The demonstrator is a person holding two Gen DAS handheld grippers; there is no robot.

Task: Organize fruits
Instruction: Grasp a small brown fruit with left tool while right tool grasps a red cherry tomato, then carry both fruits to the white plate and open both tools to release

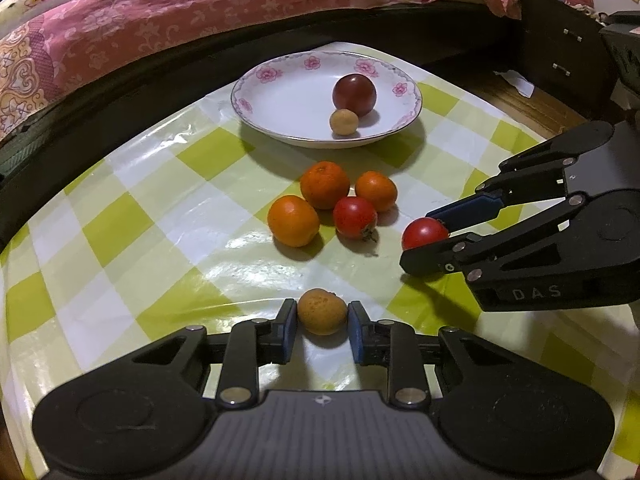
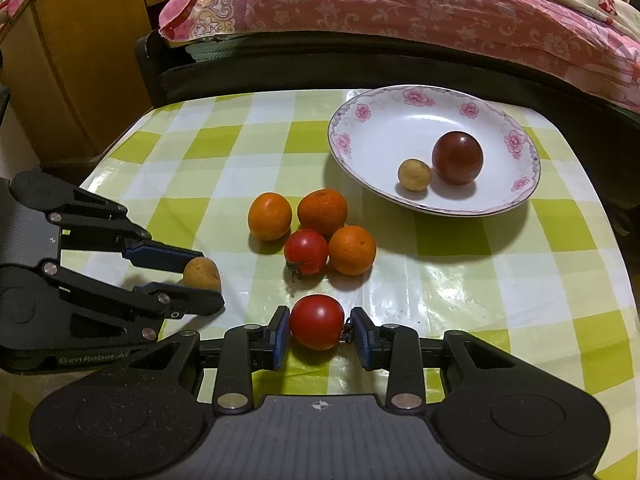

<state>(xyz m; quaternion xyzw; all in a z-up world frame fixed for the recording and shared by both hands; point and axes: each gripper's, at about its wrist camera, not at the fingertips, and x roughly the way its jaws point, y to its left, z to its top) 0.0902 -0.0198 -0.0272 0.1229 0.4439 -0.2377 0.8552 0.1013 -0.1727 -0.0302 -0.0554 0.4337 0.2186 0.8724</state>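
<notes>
My left gripper (image 1: 322, 320) fills the lower centre of its own view, angled down, pads pressed on a small brown fruit (image 1: 322, 311). My right gripper (image 2: 318, 330) sits lower centre likewise, tilted down, clamped on a red tomato (image 2: 317, 322).

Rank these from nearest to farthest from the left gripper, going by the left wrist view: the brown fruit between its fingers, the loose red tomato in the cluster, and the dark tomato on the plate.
1. Brown fruit: between the left gripper pads, on the tablecloth.
2. Loose red tomato: mid-table, among the oranges.
3. Dark tomato: farthest, on the plate.
</notes>
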